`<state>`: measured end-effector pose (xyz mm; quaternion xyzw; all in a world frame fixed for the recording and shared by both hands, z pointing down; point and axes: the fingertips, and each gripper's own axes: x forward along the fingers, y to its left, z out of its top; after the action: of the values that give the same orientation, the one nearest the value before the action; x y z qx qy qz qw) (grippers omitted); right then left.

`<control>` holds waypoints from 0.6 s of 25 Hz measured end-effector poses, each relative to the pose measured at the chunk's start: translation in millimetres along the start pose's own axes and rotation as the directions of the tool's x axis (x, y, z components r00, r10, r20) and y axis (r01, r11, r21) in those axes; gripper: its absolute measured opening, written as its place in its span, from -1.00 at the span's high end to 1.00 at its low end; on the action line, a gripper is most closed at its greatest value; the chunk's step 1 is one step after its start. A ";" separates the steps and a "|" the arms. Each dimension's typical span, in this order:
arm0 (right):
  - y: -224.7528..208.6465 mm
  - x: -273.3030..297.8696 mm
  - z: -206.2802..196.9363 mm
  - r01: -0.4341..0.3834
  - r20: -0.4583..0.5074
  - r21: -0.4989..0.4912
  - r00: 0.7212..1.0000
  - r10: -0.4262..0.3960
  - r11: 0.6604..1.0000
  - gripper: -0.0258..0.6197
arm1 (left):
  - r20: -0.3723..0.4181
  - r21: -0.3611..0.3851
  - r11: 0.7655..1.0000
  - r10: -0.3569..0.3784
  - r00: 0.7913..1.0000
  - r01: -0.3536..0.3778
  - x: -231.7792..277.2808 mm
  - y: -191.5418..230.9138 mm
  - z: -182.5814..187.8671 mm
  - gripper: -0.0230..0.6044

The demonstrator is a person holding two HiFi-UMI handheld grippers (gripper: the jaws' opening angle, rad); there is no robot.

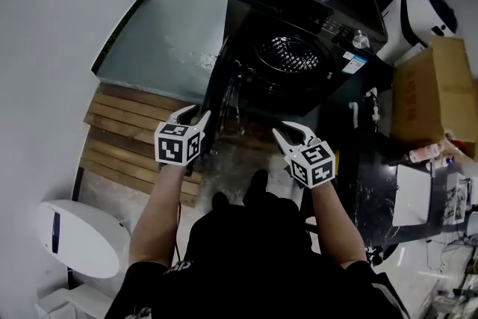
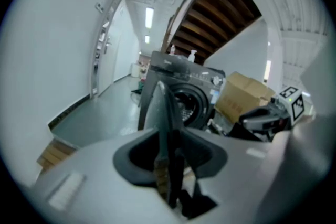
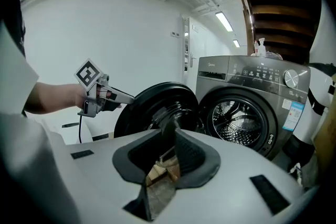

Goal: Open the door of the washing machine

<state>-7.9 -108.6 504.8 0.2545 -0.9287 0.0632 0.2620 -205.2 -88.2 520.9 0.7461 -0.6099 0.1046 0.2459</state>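
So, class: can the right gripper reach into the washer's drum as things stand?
Probably yes: the door is swung wide, clear of the opening. The drum stands open, and nothing shows between it and the empty right gripper.

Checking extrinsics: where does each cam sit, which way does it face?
Head view: on head, steeply down at washer, open door; forearms, left claw, right claw show.
Left gripper view: on left claw, toward washer; right claw at right.
Right gripper view: on right claw, facing drum; left claw at left.
All share washer, door.
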 end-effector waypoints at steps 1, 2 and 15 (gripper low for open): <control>-1.3 -2.7 2.0 0.003 0.005 0.001 1.000 -0.003 1.000 0.71 | 0.003 0.009 1.000 0.014 1.000 -0.014 -1.8 4.2 0.4 0.51; -2.7 -5.2 3.4 0.004 0.009 0.003 1.000 -0.004 1.000 0.71 | 0.006 0.022 0.999 0.029 1.000 -0.029 -3.1 8.0 1.0 0.55; -31.3 -35.4 -4.8 0.024 0.018 0.035 1.000 -0.025 0.999 0.75 | 0.011 0.053 0.981 0.187 0.982 -0.187 -20.0 58.8 5.6 0.61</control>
<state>36.1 -118.9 490.1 0.2710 -0.9267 0.0739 0.2495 -267.2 -81.8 521.1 0.6922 -0.6749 0.1415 0.2130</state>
